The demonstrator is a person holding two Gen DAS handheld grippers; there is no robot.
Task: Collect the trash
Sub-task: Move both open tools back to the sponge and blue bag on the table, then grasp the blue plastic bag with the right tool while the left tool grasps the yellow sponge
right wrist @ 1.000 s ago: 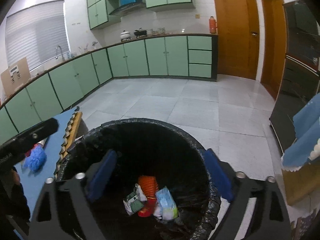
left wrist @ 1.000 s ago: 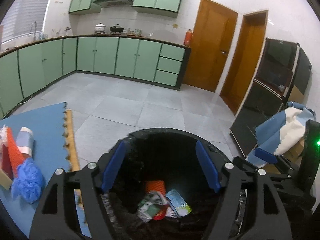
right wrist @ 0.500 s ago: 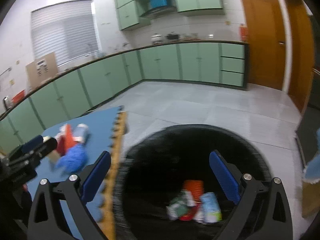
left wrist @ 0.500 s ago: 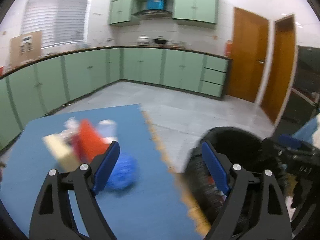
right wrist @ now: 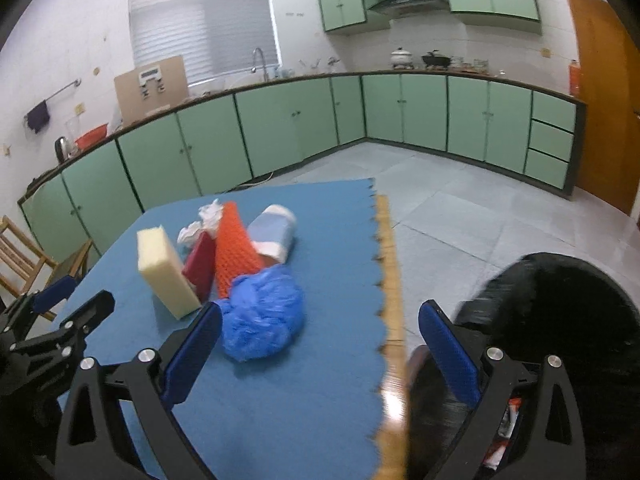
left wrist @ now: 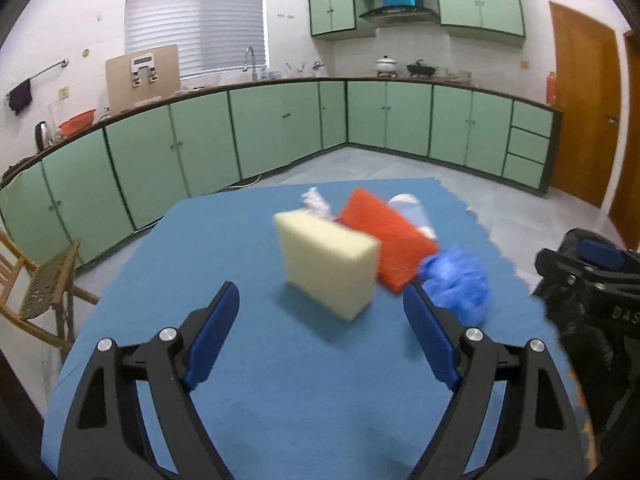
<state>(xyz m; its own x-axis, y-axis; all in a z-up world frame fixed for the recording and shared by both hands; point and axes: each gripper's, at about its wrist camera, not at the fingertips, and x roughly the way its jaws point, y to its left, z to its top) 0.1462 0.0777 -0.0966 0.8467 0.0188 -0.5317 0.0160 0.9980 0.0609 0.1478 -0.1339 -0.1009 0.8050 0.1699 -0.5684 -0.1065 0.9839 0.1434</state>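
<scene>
A pile of trash lies on the blue mat [left wrist: 248, 360]: a cream sponge block [left wrist: 326, 262], an orange mesh piece [left wrist: 386, 240], a crumpled blue bag [left wrist: 456, 282], a white-and-blue packet [left wrist: 412, 210] and crumpled white paper [left wrist: 316, 202]. My left gripper [left wrist: 320, 332] is open and empty, just short of the sponge. My right gripper [right wrist: 320, 356] is open and empty, over the mat edge, beside the blue bag [right wrist: 262, 314]. The sponge [right wrist: 166, 272], the mesh [right wrist: 234, 248] and a red block [right wrist: 200, 264] also show in the right wrist view. The black-lined trash bin [right wrist: 560, 320] stands at the right with trash inside.
The mat [right wrist: 320, 360] covers a table with a wooden edge [right wrist: 394, 320]. A wooden chair [left wrist: 36, 280] stands at the left. Green cabinets [left wrist: 280, 132] run along the walls, and a tiled floor [right wrist: 460, 208] lies beyond the table. The right gripper shows in the left wrist view [left wrist: 592, 276].
Both grippers have swung left from over the bin to the mat. The trash pile now lies in front of both of them. Both stay open and empty.
</scene>
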